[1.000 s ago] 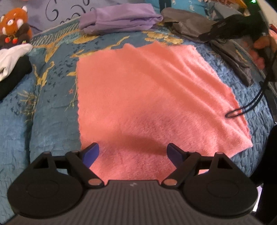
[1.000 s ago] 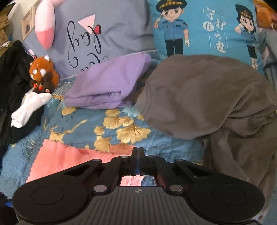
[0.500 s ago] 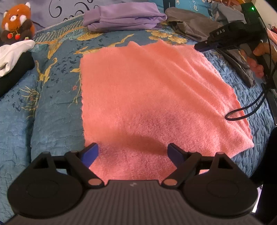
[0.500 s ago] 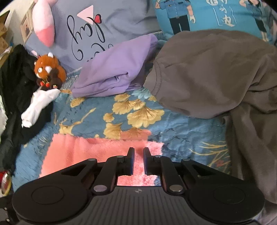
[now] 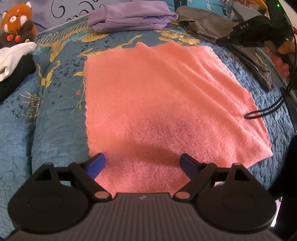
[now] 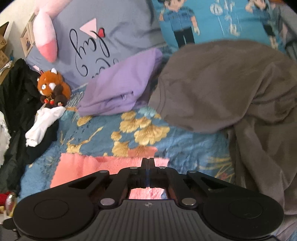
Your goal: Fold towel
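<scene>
A pink towel (image 5: 157,96) lies spread flat on the blue patterned bedspread (image 5: 55,115), with light creases toward its right side. My left gripper (image 5: 143,163) hangs open over the towel's near edge, its blue pads (image 5: 96,164) wide apart and nothing between them. In the left wrist view my right gripper (image 5: 218,40) hovers just past the towel's far right corner. In the right wrist view the right gripper (image 6: 148,161) is shut, fingers pressed together above the towel's far edge (image 6: 83,166). The towel lies flat there, with no cloth drawn up into the jaws.
A folded purple garment (image 5: 130,16) and a grey garment (image 5: 204,24) lie beyond the towel. A plush red panda (image 5: 16,22) and white and black clothes (image 5: 13,61) sit at the left. A black cable (image 5: 269,109) loops onto the towel's right edge. Pillows (image 6: 111,27) stand behind.
The right gripper's fingers, slightly apart half a second ago, have come together, and it has risen a little from the towel's far corner. The left gripper stays open over the near edge.
</scene>
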{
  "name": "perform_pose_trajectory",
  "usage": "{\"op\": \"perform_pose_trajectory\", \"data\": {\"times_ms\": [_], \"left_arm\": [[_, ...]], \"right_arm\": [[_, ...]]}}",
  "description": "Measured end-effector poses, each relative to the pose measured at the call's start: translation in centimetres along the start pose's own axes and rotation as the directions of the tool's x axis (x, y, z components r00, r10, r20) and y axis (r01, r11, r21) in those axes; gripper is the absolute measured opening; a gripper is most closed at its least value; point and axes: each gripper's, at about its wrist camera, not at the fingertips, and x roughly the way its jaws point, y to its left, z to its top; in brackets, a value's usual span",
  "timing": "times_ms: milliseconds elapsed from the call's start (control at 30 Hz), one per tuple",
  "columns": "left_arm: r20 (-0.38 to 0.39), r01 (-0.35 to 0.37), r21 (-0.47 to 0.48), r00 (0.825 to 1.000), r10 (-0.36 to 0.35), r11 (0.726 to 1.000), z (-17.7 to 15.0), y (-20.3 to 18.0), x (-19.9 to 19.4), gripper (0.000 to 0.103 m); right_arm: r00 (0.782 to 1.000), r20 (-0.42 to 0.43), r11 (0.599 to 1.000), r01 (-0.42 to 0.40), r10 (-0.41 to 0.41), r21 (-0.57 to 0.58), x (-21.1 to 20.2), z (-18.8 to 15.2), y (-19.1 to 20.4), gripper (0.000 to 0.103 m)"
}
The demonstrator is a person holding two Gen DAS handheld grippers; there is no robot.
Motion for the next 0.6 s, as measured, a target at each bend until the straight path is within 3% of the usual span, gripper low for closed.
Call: {"op": "perform_pose_trajectory", "data": {"times_ms": [100,133,167,300,333,367,433,600], "left_arm": [[0.0,0.001,0.004,1.0,-0.001,1.0,0.0,-0.1,-0.1,0.09],[-0.001,0.001,0.005,1.0,-0.001,1.0,0.0,-0.1,-0.1,0.09],[-0.002,-0.001,0.005,1.0,0.001,1.0,0.0,-0.1,0.0,0.09],[-0.009,-0.005,0.003,1.0,0.005,1.0,-0.1,0.1,0.1,0.09],[-0.011,-0.005,0.002,1.0,0.005,1.0,0.0,0.1,0.1,0.09],[-0.012,-0.006,0.002,1.0,0.006,1.0,0.0,0.1,0.1,0.091],[-0.014,-0.006,0.001,1.0,0.006,1.0,0.0,0.1,0.2,0.091],[-0.017,-0.004,0.008,1.0,0.004,1.0,-0.1,-0.2,0.2,0.091]], "right_arm": [[1.0,-0.016,1.0,-0.019,0.019,0.019,0.8,-0.5,-0.3,0.031],[1.0,-0.004,1.0,-0.013,0.013,0.021,1.1,-0.7,-0.3,0.044],[1.0,0.011,1.0,-0.001,0.001,0.019,1.3,-0.8,-0.2,0.047],[1.0,0.028,1.0,0.011,-0.012,0.026,2.4,-1.1,-0.3,0.046],[0.999,0.031,1.0,0.016,-0.016,0.014,2.5,-1.2,-0.2,0.041],[0.999,0.034,1.0,0.021,-0.021,-0.006,2.6,-1.2,0.1,0.026],[0.999,0.033,0.998,0.027,-0.025,-0.053,2.6,-1.4,0.7,0.006],[0.995,0.066,0.983,0.08,-0.07,-0.167,1.9,-2.1,2.2,0.006]]}}
